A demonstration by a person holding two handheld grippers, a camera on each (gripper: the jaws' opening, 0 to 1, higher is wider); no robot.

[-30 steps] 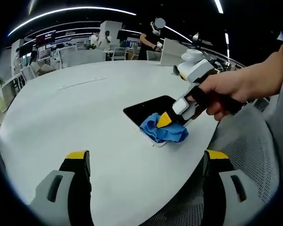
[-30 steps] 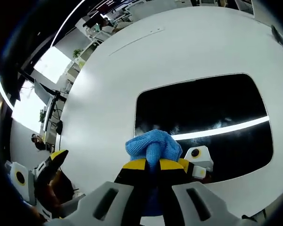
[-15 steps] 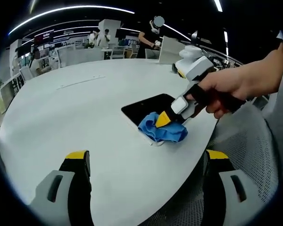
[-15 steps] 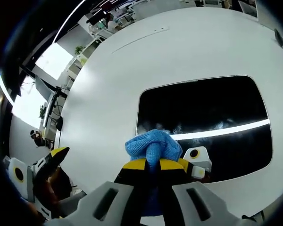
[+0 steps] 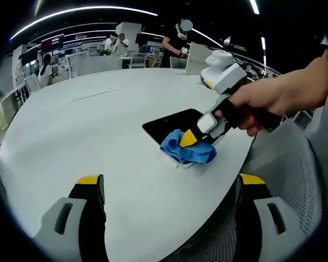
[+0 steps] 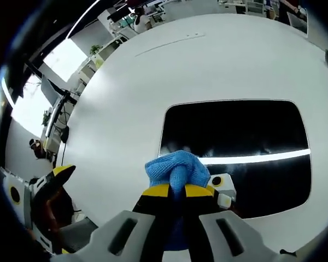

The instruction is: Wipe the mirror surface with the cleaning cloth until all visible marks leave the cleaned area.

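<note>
Now right tongs (image 6: 176,190) around cloth (image 6: 177,168) on mirror (image 6: 246,136).

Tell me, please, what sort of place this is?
Probably an open-plan office or lab: a big white table, desks with screens behind it, and long ceiling light strips.

Bright overhead strip lights (image 5: 87,10) wash the white table (image 5: 87,125) evenly; one streaks as glare across the dark mirror (image 6: 235,136). Fisheye bending warps both views' edges; shadows stay soft.
</note>
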